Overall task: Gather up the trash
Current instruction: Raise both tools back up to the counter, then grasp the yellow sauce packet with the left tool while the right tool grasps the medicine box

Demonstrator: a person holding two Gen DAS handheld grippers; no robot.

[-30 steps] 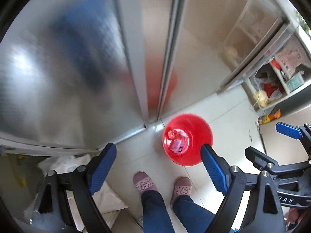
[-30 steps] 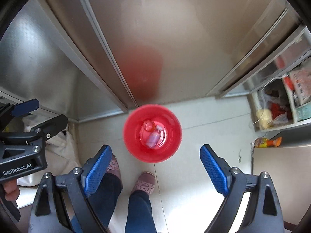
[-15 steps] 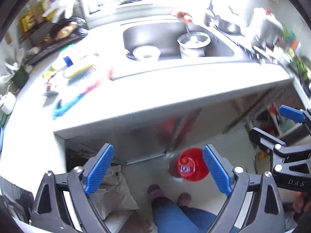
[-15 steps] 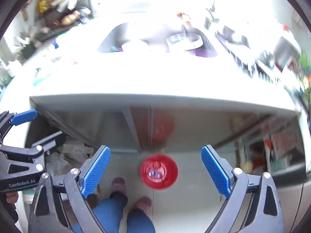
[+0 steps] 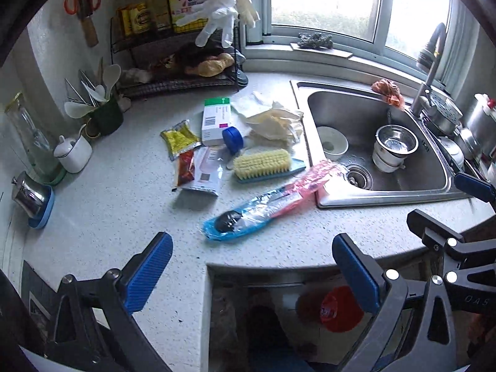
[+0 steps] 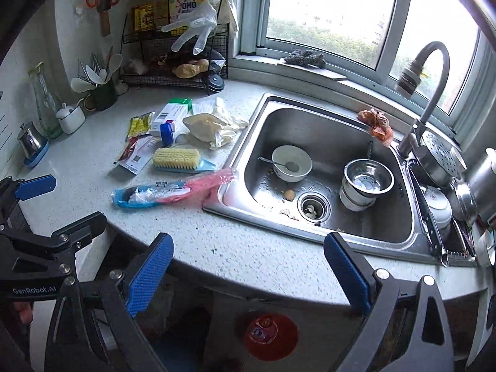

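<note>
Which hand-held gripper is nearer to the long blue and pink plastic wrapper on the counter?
Left. The left hand-held gripper hangs open just before the long blue and pink plastic wrapper, which lies between its fingers' lines. The right hand-held gripper sits farther right, facing the steel sink.

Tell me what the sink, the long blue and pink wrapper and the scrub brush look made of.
Sink: brushed stainless steel, grey with dull reflections.
Wrapper: thin glossy plastic film, crinkled and see-through in places.
Scrub brush: pale yellow bristles, probably plastic, on a light blue plastic-looking base.

Speckled stone-look countertop (image 5: 108, 217), shiny steel sink (image 6: 325, 130), glossy plastic wrappers (image 5: 248, 217).
</note>
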